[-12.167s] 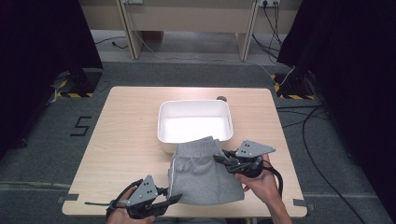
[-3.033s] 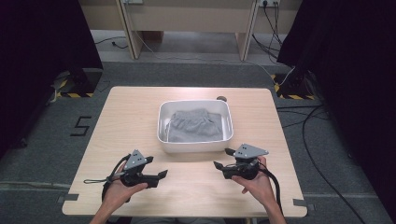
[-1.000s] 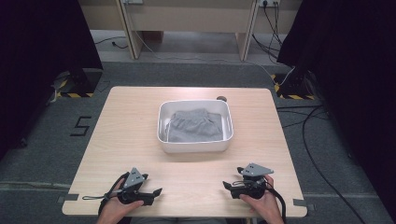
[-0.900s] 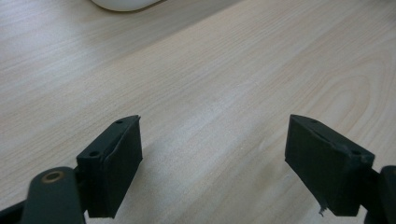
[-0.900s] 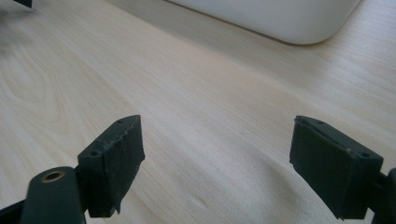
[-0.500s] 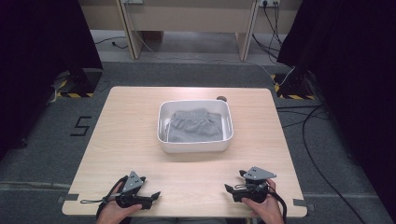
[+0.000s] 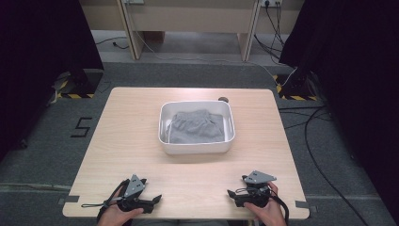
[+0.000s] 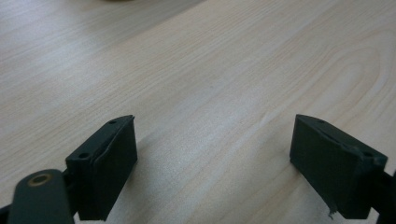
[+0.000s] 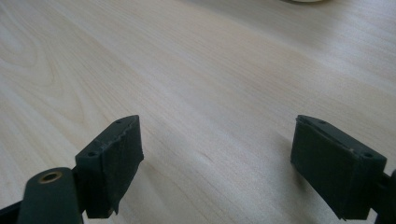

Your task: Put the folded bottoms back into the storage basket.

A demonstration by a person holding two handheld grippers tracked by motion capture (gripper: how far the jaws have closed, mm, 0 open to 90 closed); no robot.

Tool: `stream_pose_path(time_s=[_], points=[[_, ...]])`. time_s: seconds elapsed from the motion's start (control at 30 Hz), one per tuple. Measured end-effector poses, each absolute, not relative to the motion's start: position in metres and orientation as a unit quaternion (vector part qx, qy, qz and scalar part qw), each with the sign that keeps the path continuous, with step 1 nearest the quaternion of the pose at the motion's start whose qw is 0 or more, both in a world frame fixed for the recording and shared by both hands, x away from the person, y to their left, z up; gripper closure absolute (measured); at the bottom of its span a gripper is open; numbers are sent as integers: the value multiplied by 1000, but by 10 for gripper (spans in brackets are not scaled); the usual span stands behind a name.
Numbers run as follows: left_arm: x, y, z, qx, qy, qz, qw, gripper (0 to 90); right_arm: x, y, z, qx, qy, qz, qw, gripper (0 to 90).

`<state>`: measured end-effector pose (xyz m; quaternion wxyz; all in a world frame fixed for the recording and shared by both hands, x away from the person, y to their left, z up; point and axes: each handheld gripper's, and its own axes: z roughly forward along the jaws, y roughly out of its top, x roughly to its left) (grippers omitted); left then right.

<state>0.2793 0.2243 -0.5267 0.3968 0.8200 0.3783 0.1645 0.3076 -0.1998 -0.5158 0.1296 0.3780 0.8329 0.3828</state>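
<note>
A grey folded garment [image 7: 195, 127] lies inside a white rectangular tub [image 7: 197, 148] at the middle of the wooden table [image 7: 127, 127]. My left gripper [image 7: 156, 200] rests low at the table's near left edge, held in a hand. In the left gripper view my left gripper [image 8: 212, 126] is open over bare wood; its jaws have just been opening with nothing between them. My right gripper [image 7: 232, 196] sits at the near right edge in the other hand. Seen from its own camera, the right gripper [image 9: 217, 123] is also open, with only wood between the jaws.
A small dark round mark [image 7: 222, 99] sits just behind the tub near the far edge. Cables [image 7: 320, 141] trail over the grey floor to the right. Wooden furniture legs [image 7: 247, 33] stand beyond the table.
The grey garment, earlier on the table in front of the tub with both grippers at it, now lies in the tub. Both grippers have drawn back to the near edge.
</note>
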Motion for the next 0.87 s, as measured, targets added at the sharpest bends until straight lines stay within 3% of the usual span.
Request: stream_pose_path(time_s=[0.23, 0.87], points=[[279, 223, -530, 821, 371, 165, 402, 45, 304, -195, -517, 357, 849, 358, 152, 144], [279, 223, -530, 821, 370, 165, 402, 45, 304, -195, -517, 357, 849, 358, 152, 142]])
